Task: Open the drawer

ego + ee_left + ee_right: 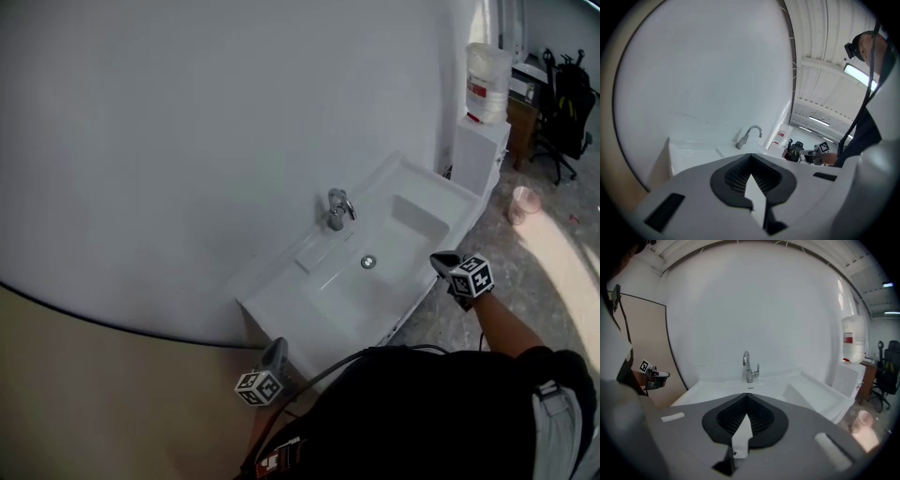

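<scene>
The job has not started yet. No drawer shows in any view. It is likely under the white sink, at the near side, hidden by the sink's top.

The left hand-held gripper is by the sink's near left corner. Its jaws are pressed together with nothing in them. The right hand-held gripper is by the sink's right front edge. Its jaws are pressed together and empty too. Neither one touches the sink.

What is left: find the drawer's front, grab it and pull.

The sink has a shiny tap and a round drain. It sits against a plain white wall. Far right, a big water bottle stands on a white cabinet, with a pink cup on the grey floor.
</scene>
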Available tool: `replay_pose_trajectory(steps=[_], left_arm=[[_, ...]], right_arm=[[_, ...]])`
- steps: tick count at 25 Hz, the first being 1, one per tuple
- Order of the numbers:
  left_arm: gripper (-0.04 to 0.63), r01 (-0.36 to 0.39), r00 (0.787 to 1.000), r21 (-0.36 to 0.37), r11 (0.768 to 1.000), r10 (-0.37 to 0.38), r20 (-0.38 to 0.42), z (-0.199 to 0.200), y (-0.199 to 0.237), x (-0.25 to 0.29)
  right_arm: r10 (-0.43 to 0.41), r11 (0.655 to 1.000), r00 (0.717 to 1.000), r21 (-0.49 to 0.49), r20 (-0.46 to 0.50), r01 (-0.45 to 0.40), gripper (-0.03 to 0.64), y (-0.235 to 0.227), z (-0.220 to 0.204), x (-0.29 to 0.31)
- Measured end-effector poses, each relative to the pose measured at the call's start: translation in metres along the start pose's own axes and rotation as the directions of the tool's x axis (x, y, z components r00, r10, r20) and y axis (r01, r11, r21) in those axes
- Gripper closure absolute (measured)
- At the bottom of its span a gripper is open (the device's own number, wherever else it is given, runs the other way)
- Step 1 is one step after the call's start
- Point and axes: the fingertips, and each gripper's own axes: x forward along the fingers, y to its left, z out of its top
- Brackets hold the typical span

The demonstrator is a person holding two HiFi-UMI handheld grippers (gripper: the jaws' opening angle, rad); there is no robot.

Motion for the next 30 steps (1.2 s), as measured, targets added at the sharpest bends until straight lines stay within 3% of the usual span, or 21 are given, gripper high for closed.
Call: replay_pose_trajectory(steps=[6, 12, 18, 30], left_arm=[[0.595, 0.143, 0.987, 0.006, 0.990, -0.142, -0.074, -0.006, -0.003, 0.051], [0.595, 0.284, 0.951, 0.042, 0.958, -0.276, -0.139, -0.011, -0.059, 0.110], [0.595, 0.362, 0.923, 0.081, 0.929, -0.345, -0.171, -0.018, -0.136, 0.166], [0.595, 0.501, 0.849, 0.106, 0.859, -0.464, -0.252, -0.086, -0.343, 0.257]], right_arm=[[-0.189, 0.979, 0.982, 0.073, 0.006, 0.188, 0.620, -0.021, -0.033, -0.069], [-0.325, 0.937, 0.946, 0.144, 0.018, 0.319, 0.620, -0.054, -0.064, -0.141], [-0.384, 0.910, 0.923, 0.188, 0.041, 0.370, 0.620, -0.100, -0.089, -0.206], [-0.488, 0.855, 0.870, 0.241, 0.076, 0.458, 0.620, -0.215, -0.144, -0.372]])
